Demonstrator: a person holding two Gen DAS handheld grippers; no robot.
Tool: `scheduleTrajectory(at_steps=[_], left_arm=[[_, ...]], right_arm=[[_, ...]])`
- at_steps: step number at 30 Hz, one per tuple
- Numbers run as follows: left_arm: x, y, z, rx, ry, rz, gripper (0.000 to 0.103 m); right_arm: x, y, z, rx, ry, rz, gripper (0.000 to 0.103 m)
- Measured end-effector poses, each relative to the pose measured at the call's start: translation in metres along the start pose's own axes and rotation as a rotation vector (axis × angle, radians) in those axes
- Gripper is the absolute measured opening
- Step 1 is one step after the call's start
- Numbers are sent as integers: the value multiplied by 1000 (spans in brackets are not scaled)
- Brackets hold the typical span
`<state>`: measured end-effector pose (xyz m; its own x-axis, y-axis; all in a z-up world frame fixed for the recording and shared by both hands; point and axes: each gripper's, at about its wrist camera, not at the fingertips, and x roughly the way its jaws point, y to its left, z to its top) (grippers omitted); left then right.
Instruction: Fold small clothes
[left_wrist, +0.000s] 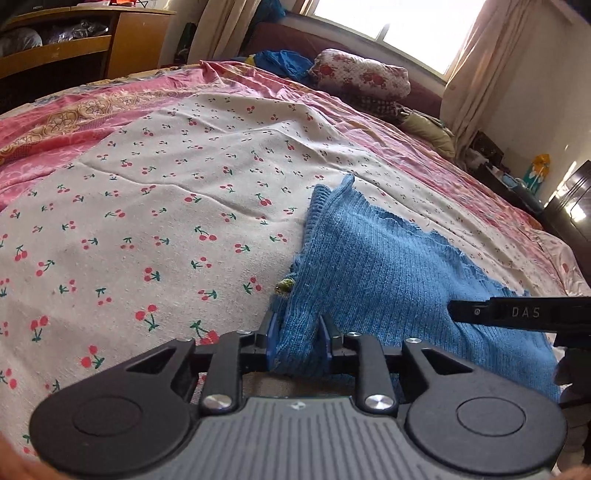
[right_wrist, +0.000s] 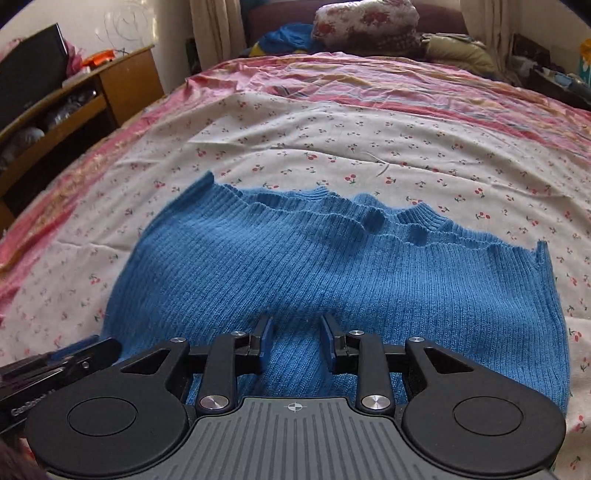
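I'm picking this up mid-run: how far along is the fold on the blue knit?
Done: the blue knit lies spread on the cherry-print sheet, seemingly doubled once, with two ribbed edges stacked at its far side. In hand: the left gripper has a bunch of fabric between its fingers at one side; the right gripper straddles the near middle. Left: further folds.

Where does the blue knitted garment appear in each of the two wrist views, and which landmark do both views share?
Left wrist view: the blue knitted garment fills the lower right, its near edge between the left gripper's fingers.
Right wrist view: it spreads across the centre, ahead of the right gripper.
Shared landmark: the floral pillow at the far end of the bed.
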<state>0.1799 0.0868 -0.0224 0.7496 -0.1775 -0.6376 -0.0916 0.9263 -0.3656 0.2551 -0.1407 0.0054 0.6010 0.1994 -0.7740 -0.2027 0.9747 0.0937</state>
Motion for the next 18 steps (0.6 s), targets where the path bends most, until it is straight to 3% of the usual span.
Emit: scheduleTrajectory(at_steps=[9, 18], left_arm=[[-5, 3, 0, -14, 10, -23, 35], [-4, 7, 0, -25, 20, -44, 36]], right_arm=[[-6, 39, 22, -77, -31, 40, 29], [22, 73, 49, -101, 21, 86, 33]])
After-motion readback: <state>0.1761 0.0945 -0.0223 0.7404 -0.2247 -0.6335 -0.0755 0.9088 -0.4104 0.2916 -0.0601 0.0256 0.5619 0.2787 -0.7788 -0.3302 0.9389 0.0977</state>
